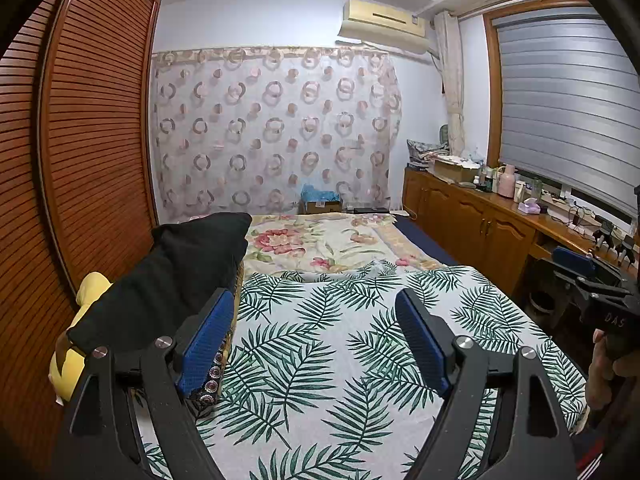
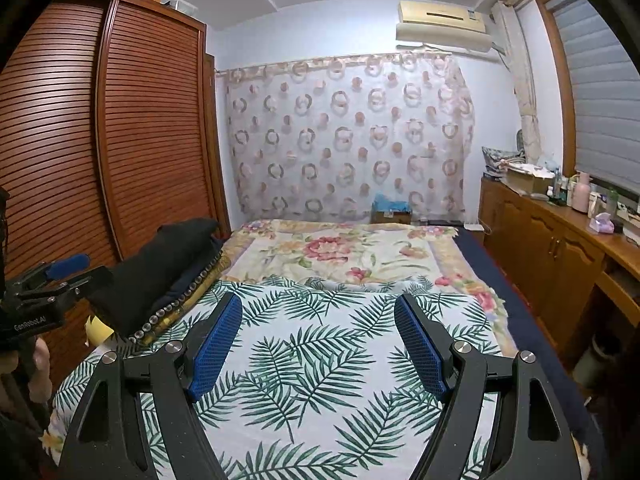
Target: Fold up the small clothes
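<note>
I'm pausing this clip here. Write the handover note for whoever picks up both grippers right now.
Left gripper: open, empty, above the palm-leaf sheet.
Right gripper: open, empty, above the same sheet.
Clothes: a pile at the bed's left edge by the wardrobe, black garment on top, a yellow item under it, a dark fabric with a circle-patterned border alongside.
Done: nothing folded is visible on the sheet.
Left: take a piece from the pile, spread it on the sheet, fold it, then repeat.

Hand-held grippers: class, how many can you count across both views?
2. The left hand-held gripper is open above the palm-leaf sheet; the right hand-held gripper is open over the same sheet. Each also shows at the edge of the other's view.
</note>
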Tool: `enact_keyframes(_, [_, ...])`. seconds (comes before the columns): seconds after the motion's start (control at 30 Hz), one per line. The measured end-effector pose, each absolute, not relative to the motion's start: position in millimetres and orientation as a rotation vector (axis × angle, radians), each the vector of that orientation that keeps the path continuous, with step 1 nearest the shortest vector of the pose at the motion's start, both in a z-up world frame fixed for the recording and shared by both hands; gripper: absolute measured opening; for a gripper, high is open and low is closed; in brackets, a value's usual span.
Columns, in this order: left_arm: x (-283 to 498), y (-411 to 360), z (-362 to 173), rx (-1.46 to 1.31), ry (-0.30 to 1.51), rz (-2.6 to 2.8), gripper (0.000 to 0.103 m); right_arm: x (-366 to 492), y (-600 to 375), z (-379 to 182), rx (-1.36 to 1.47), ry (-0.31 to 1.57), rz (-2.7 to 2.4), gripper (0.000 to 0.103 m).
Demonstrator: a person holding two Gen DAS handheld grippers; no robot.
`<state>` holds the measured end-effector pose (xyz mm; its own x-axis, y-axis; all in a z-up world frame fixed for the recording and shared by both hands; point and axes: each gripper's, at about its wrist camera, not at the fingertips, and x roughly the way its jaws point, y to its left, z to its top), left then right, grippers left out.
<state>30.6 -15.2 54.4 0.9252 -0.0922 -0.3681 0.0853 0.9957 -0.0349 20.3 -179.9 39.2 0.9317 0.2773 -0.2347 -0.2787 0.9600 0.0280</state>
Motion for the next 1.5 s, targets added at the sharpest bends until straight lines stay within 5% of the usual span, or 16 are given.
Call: enact_keyframes(1.5, [30,-16,54,-0.023,0.37,-0.085,0.083,21,-206,42,-0.011,0.245,0.293,0.08])
